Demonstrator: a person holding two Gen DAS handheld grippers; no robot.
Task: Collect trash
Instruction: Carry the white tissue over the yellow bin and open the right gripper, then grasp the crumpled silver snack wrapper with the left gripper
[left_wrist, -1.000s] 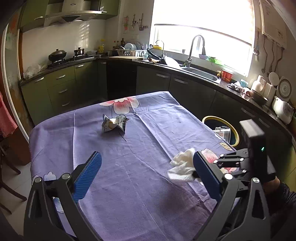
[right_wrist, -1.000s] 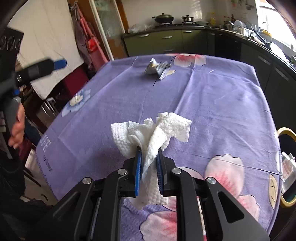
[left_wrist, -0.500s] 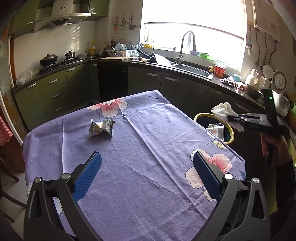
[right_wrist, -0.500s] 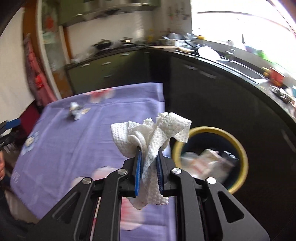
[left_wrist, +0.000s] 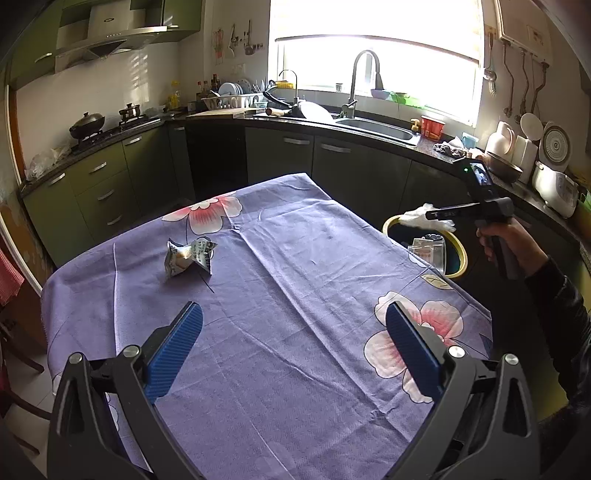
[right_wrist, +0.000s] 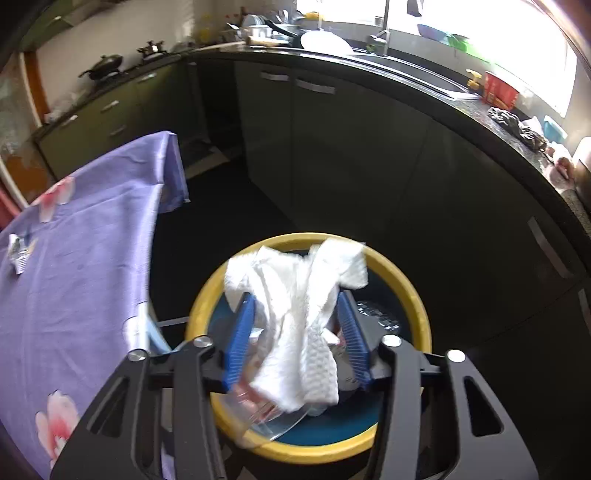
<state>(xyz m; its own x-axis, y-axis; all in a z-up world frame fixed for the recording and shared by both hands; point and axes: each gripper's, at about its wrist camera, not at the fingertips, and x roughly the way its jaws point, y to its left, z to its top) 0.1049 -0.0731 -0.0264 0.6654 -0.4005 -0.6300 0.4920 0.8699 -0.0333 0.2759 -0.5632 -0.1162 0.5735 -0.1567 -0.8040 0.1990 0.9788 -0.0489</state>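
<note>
My right gripper (right_wrist: 297, 332) hangs right above the yellow-rimmed trash bin (right_wrist: 402, 284); its jaws stand apart and a white paper towel (right_wrist: 295, 295) hangs loose between the blue pads. In the left wrist view the right gripper (left_wrist: 430, 214), the towel (left_wrist: 415, 218) and the bin (left_wrist: 460, 264) are past the table's right edge. My left gripper (left_wrist: 295, 345) is open and empty over the purple flowered tablecloth (left_wrist: 295, 295). A crumpled wrapper (left_wrist: 188, 254) lies on the cloth, far left.
Clear plastic trash (right_wrist: 273, 417) lies in the bin. Dark kitchen cabinets (left_wrist: 354, 173) and a counter with a sink (left_wrist: 376, 123) run behind the table and bin. The stove (left_wrist: 107, 127) stands at the far left.
My right gripper swung from the table to above the bin, and its jaws have opened off the paper towel. My left gripper stayed open over the table.
</note>
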